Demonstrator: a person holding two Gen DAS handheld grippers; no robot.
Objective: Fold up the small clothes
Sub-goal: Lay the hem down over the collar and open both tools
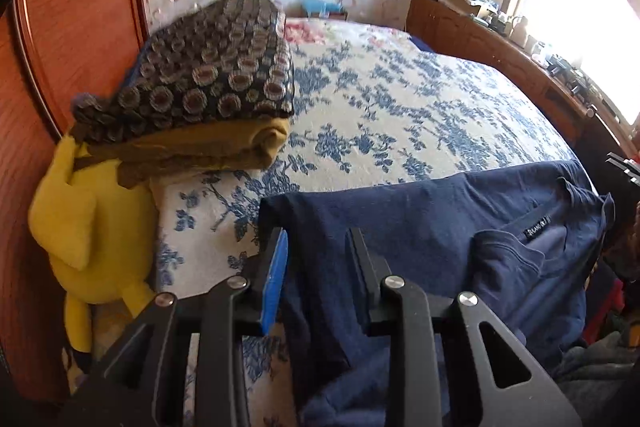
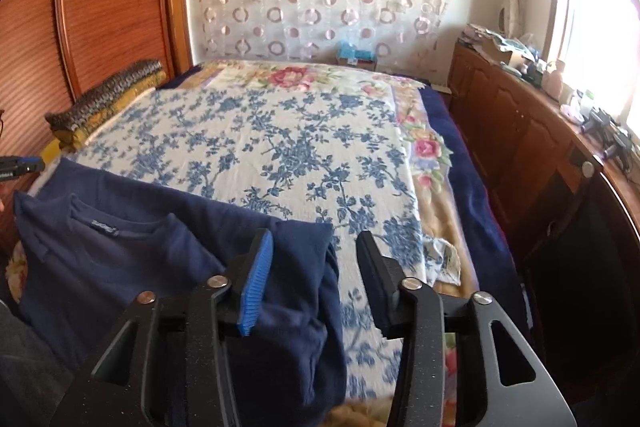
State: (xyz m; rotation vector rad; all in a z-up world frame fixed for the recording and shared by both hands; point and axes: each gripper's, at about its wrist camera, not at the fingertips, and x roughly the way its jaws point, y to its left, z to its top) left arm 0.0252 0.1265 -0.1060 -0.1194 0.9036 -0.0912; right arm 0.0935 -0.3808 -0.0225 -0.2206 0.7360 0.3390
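A navy blue T-shirt (image 1: pixel 440 211) lies at the near edge of the bed, neck label up, with one sleeve folded inward. In the left wrist view my left gripper (image 1: pixel 318 233) hovers over the shirt's left side. Its jaws stand apart, the cloth lies under the gap and the pads do not press it. In the right wrist view the same shirt (image 2: pixel 120 259) fills the lower left. My right gripper (image 2: pixel 316 239) is open wide above the shirt's right edge and grips nothing. The left gripper's blue-padded tip (image 2: pixel 20 165) shows at the far left of that view.
A blue-flowered white bedspread (image 2: pixel 280 131) covers the bed. A stack of folded clothes (image 1: pixel 208 79), patterned over mustard, sits at the left by a yellow soft toy (image 1: pixel 80 227) and a wooden wardrobe (image 1: pixel 80 7). A cluttered wooden cabinet (image 2: pixel 520 131) runs along the right under the window.
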